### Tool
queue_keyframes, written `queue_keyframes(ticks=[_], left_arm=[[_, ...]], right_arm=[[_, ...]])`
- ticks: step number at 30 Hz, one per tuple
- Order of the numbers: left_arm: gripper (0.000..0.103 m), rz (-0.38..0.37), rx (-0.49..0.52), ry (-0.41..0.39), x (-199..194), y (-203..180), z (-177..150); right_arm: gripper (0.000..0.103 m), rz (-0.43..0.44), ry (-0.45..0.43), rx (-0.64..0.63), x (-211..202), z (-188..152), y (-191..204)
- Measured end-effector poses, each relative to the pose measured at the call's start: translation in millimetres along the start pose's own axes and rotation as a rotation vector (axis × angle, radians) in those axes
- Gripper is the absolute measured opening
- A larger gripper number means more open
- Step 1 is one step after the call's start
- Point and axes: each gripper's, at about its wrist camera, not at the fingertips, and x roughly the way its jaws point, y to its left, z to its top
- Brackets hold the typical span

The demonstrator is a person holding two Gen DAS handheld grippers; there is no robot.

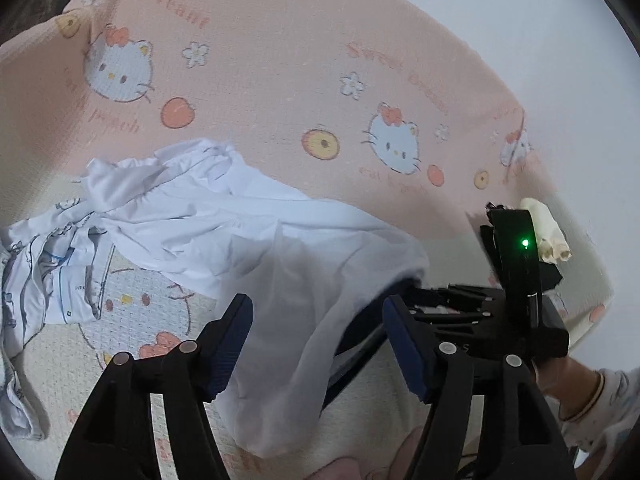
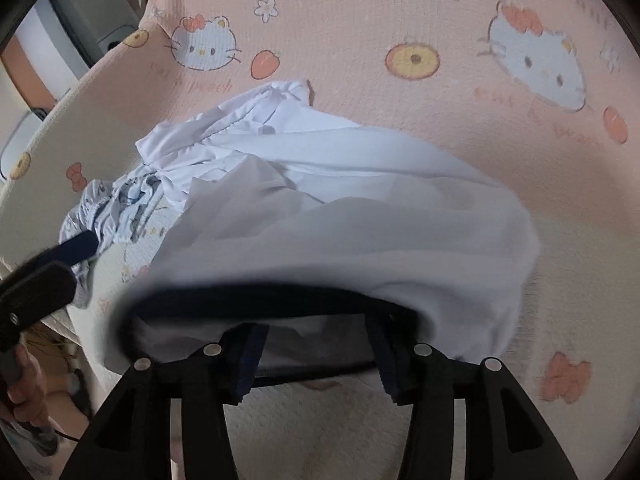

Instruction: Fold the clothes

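A white garment (image 1: 224, 224) with a dark-edged hem lies rumpled on the pink cartoon-cat blanket (image 1: 280, 60). My left gripper (image 1: 316, 344) is open, with a thin flap of the garment hanging between its fingers. My right gripper (image 2: 320, 356) is open too, and the garment's dark hem (image 2: 260, 300) drapes over its fingertips. The garment (image 2: 360, 200) fills the middle of the right wrist view. The right gripper also shows at the right of the left wrist view (image 1: 520, 304).
A second, light blue printed garment (image 1: 52, 280) lies crumpled at the left; it also shows in the right wrist view (image 2: 116, 208). The blanket's edge (image 1: 580, 272) drops off at the right onto a white surface. A small cream object (image 1: 548, 232) lies by that edge.
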Motion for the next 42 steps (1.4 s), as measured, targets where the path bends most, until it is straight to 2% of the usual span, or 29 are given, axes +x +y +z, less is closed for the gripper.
queue_keyframes(ticks=[5,9,16,21,26,30,34,35,36,37,39,41,42], left_arm=[[0.065,0.042,0.088,0.043,9.1,-16.4,-5.0],[0.065,0.030,0.122,0.085,21.4,-25.9,-12.0],[0.065,0.117,0.214,0.140,48.3,-36.1,-22.3],[0.065,0.140,0.169,0.151,59.2,-26.2,-22.9],[0.065,0.164,0.138,0.167,70.2,-17.7,-23.2],[0.065,0.191,0.169,0.184,82.4,-20.7,-27.3],[0.065,0.246,0.208,0.158,90.9,-25.2,-32.1],[0.063,0.264,0.218,0.150,92.9,-26.1,-32.8],[0.054,0.288,0.233,0.138,93.5,-27.4,-33.3],[0.050,0.319,0.253,0.122,93.0,-29.0,-33.6],[0.023,0.382,0.287,0.097,92.2,-31.0,-33.6],[0.018,0.448,0.300,0.084,90.3,-29.0,-31.0],[0.018,0.474,0.290,0.069,86.1,-26.4,-28.0]], right_arm=[[0.050,-0.058,0.013,-0.081,-10.7,-4.0,2.8],[0.055,-0.089,0.015,-0.122,-17.6,-11.4,-1.2],[0.056,-0.127,0.004,-0.082,-16.8,-13.0,-24.0],[0.056,-0.151,0.005,-0.089,-1.4,-11.9,-26.1],[0.056,-0.196,-0.010,-0.156,14.7,-7.1,-16.3],[0.056,-0.259,-0.006,-0.227,31.5,-3.8,-6.7],[0.056,-0.319,-0.031,-0.238,39.6,-3.1,-5.8],[0.056,-0.339,-0.034,-0.233,41.7,-2.8,-6.8],[0.055,-0.365,-0.035,-0.225,43.5,-2.0,-7.5],[0.049,-0.390,-0.042,-0.217,44.0,-0.8,-7.7],[0.033,-0.444,-0.070,-0.206,41.1,1.2,-8.4],[0.021,-0.508,-0.098,-0.194,36.8,2.9,-10.6],[0.020,-0.552,-0.111,-0.183,33.1,3.9,-12.8]])
